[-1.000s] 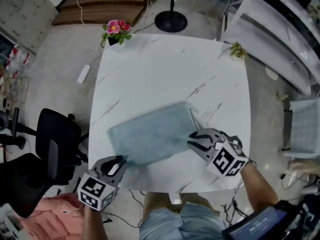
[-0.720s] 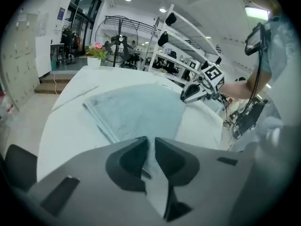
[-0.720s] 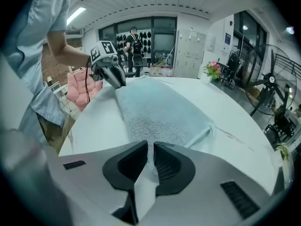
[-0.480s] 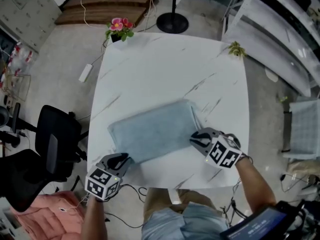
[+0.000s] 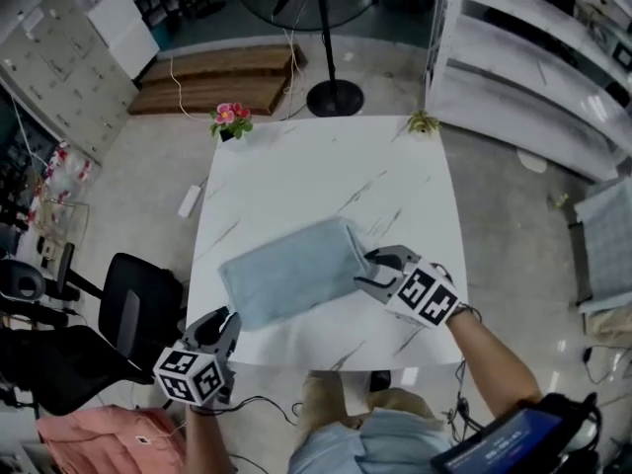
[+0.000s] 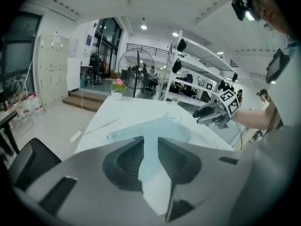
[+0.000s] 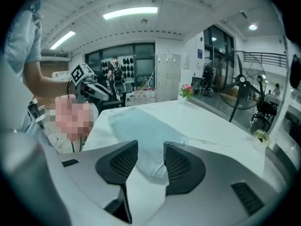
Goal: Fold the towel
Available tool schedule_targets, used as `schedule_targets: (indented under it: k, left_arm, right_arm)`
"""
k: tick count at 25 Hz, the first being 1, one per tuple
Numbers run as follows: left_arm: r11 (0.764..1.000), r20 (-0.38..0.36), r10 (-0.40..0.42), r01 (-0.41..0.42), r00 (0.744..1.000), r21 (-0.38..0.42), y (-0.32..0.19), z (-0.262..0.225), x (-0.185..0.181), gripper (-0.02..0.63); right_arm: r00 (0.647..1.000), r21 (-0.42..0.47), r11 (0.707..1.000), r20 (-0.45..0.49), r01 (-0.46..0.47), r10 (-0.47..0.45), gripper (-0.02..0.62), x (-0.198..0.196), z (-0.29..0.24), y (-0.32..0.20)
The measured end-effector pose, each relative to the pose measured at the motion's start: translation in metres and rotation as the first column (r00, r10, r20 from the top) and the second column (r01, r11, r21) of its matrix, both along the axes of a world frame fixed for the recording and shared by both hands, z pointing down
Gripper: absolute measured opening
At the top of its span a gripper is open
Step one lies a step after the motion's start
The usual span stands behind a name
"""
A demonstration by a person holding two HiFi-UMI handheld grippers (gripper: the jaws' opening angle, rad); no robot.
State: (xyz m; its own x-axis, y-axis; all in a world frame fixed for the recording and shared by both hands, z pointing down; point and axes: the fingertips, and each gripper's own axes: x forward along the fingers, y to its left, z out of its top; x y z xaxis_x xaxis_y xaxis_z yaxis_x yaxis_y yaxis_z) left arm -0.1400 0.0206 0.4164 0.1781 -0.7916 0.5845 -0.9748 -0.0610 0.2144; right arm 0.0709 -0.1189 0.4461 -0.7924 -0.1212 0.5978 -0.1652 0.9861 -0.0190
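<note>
Just now, left gripper [image 5: 221,321] and right gripper [image 5: 371,270], fingers [image 7: 117,163] newly apart, off the towel [image 5: 286,271]

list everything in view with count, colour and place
table: 1, white marble, centre
towel: 1, pale blue, folded, table's near half
flowers: 1 pot, pink, at table's far left corner
plant: 1, green, at table's far right corner
fan: 1, black, floor beyond table
chair: 1, black, left of table
power strip: 1, white, floor left of table
shelves: 1 unit, white, right
left tool: 1, grey, off table's near left corner, jaws just opened, empty
right tool: 1, grey, at towel's right end, jaws just opened, not gripping
</note>
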Motion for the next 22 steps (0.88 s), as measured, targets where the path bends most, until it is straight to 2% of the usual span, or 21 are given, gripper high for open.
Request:
schedule_targets:
  k: [3,5,7,10,12,14,15,17,18,21,22]
  left_arm:
    - [0.997,0.000,-0.033,0.033,0.999,0.075,-0.001,-0.026,0.017,0.095]
    - [0.996,0.009,-0.010,0.009,1.000,0.091,-0.002,-0.032,0.032,0.095]
    - [0.996,0.021,0.021,-0.023,1.000,0.091,-0.002,-0.031,0.042,0.095]
    - [0.994,-0.003,0.049,-0.048,0.999,0.100,-0.004,-0.024,0.048,0.095]
    - [0.992,-0.040,0.065,-0.060,0.997,0.110,-0.006,-0.018,0.048,0.095]
    - [0.990,-0.082,0.082,-0.072,0.993,0.119,-0.008,-0.011,0.045,0.095]
    - [0.990,-0.100,0.089,-0.077,0.991,0.121,-0.009,-0.007,0.042,0.095]
    - [0.989,-0.127,0.100,-0.085,0.987,0.121,-0.010,-0.002,0.034,0.095]
    - [0.989,-0.139,0.104,-0.087,0.985,0.121,-0.011,-0.001,0.029,0.095]
    - [0.988,-0.161,0.108,-0.089,0.981,0.123,-0.010,0.001,0.015,0.095]
    - [0.989,-0.165,0.106,-0.087,0.981,0.122,-0.008,0.001,0.009,0.095]
  right_arm:
    - [0.987,-0.110,0.987,0.098,-0.115,0.126,0.199,0.015,-0.016,-0.007]
    - [0.964,-0.235,0.955,0.150,-0.181,0.220,0.201,0.023,-0.017,-0.008]
    - [0.947,-0.332,0.914,0.136,-0.232,0.290,0.207,0.029,-0.004,-0.006]
    - [0.931,-0.439,0.841,0.027,-0.316,0.364,0.226,0.036,0.034,-0.003]
    - [0.904,-0.539,0.751,-0.049,-0.382,0.424,0.256,0.039,0.060,-0.002]
    - [0.869,-0.651,0.630,-0.098,-0.424,0.484,0.298,0.034,0.077,-0.001]
    - [0.853,-0.696,0.575,-0.106,-0.431,0.511,0.324,0.028,0.081,-0.001]
    - [0.810,-0.760,0.483,-0.095,-0.434,0.578,0.322,0.015,0.080,-0.007]
    - [0.779,-0.790,0.433,-0.088,-0.434,0.621,0.322,0.010,0.078,-0.013]
    - [0.657,-0.868,0.242,-0.121,-0.434,0.745,0.293,0.005,0.082,-0.031]
    - [0.633,-0.880,0.201,-0.136,-0.430,0.762,0.259,0.005,0.087,-0.034]
